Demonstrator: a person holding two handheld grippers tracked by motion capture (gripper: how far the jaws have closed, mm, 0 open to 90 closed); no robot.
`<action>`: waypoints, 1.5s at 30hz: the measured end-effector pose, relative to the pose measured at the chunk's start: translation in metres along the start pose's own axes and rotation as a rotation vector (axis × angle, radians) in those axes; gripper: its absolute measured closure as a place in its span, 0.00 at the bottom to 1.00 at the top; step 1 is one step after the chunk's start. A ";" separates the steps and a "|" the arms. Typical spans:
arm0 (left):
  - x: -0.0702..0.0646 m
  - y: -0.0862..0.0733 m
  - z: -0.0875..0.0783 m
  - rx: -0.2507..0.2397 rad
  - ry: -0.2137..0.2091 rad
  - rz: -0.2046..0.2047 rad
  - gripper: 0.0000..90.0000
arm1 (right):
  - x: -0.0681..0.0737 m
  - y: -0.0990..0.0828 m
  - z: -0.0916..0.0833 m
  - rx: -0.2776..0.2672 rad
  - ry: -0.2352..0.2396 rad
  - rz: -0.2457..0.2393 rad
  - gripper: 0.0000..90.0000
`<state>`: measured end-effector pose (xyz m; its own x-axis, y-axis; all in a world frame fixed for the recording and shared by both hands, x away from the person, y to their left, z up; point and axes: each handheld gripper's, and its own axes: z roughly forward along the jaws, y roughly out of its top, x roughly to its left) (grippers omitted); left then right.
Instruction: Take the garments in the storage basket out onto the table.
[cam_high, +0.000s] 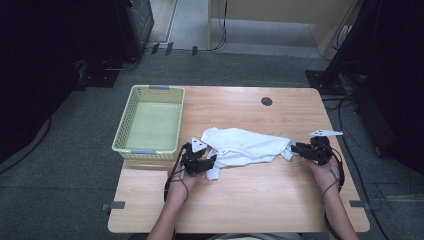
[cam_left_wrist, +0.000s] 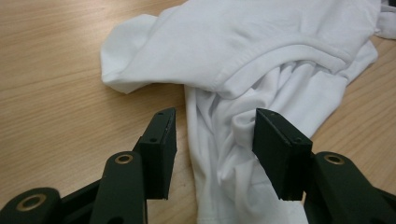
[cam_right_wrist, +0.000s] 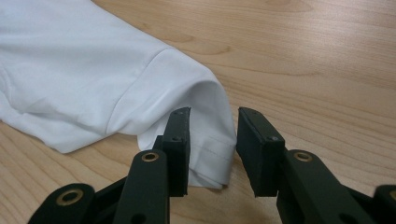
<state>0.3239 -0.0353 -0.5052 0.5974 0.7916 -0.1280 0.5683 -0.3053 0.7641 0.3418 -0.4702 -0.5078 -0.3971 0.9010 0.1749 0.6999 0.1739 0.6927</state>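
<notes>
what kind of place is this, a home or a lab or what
Most likely a lab or recording room, not a home. A bare wooden table stands on grey carpet, cables trail over the floor behind it, and dark equipment stands flank it. On the table lie a white shirt and a basket.

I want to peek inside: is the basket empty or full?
Empty. The basket shows only its bare bottom; the white shirt lies on the table.

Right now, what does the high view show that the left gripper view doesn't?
High view alone: the yellow basket left of the white shirt, both forearms, and the right tongs at the shirt's right end. Left gripper view alone: the left tongs up close, jaws apart, with bunched fabric between them. Both share the shirt and the wooden table.
</notes>
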 end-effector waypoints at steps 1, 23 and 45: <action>0.001 0.001 0.001 0.001 0.003 0.004 0.55 | 0.000 0.000 0.000 0.000 0.000 0.000 0.74; 0.011 0.009 0.010 -0.011 0.030 0.053 0.34 | 0.028 -0.001 0.003 0.002 -0.016 -0.096 0.47; 0.015 0.019 0.020 0.003 0.010 0.094 0.35 | 0.052 0.003 0.003 -0.019 0.034 -0.107 0.67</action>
<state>0.3550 -0.0405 -0.5049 0.6423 0.7648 -0.0495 0.5116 -0.3798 0.7707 0.3248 -0.4214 -0.4984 -0.4890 0.8637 0.1222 0.6410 0.2607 0.7219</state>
